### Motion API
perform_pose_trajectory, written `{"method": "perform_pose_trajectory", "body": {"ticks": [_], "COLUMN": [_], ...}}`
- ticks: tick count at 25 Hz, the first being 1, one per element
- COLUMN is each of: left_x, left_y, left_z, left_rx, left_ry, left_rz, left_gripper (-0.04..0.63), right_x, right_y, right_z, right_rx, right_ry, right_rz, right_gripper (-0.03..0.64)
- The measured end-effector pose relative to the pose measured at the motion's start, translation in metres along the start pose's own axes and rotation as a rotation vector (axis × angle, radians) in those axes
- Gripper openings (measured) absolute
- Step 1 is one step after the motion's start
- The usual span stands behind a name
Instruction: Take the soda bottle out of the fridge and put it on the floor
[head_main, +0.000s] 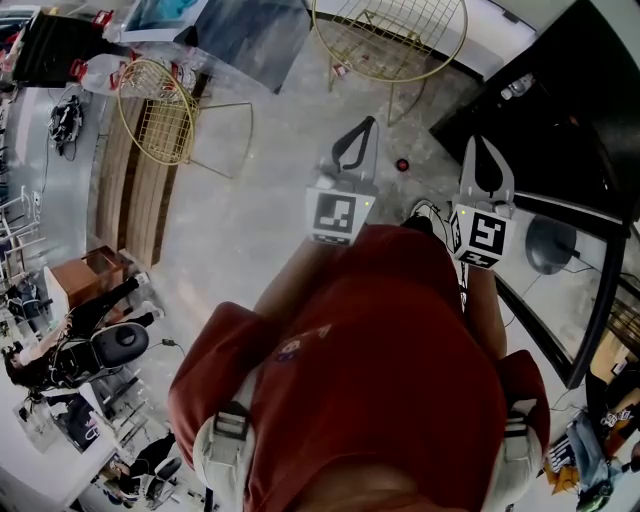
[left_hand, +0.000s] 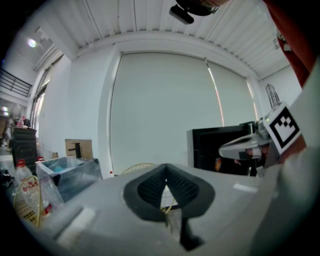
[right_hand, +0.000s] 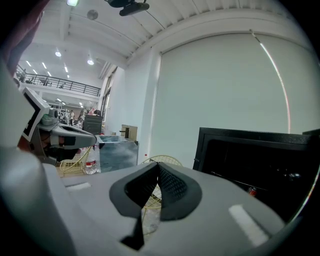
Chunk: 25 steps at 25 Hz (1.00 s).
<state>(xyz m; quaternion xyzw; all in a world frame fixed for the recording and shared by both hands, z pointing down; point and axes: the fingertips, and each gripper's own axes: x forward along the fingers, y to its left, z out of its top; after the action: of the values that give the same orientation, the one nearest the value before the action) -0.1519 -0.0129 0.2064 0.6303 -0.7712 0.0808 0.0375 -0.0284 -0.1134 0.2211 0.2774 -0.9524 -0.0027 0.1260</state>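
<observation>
My left gripper and right gripper are held side by side above the pale floor, in front of the person's red shirt. Both are shut with nothing between the jaws, as the left gripper view and the right gripper view show. The black fridge stands at the right, just beyond the right gripper. A small red-topped thing, perhaps the soda bottle, stands on the floor between the two grippers. It shows as a red speck low against the fridge; it is too small to tell more.
Two gold wire chairs stand on the floor ahead and to the left. Water bottles and a glass-sided box sit at the far left. People sit by desks at the lower left.
</observation>
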Motion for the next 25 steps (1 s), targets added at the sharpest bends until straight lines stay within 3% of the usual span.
{"method": "perform_pose_trajectory", "body": {"ticks": [25], "left_x": [-0.0039], "left_y": [-0.0040], "left_z": [-0.0018], "left_rx": [0.011], "left_ry": [0.013], "left_rz": [-0.004], "left_gripper": [0.000], "right_x": [-0.0036], "right_y": [0.0034], "right_z": [-0.0001], "right_rx": [-0.017], "right_ry": [0.001], "right_rz": [0.008], "right_gripper": [0.000]}}
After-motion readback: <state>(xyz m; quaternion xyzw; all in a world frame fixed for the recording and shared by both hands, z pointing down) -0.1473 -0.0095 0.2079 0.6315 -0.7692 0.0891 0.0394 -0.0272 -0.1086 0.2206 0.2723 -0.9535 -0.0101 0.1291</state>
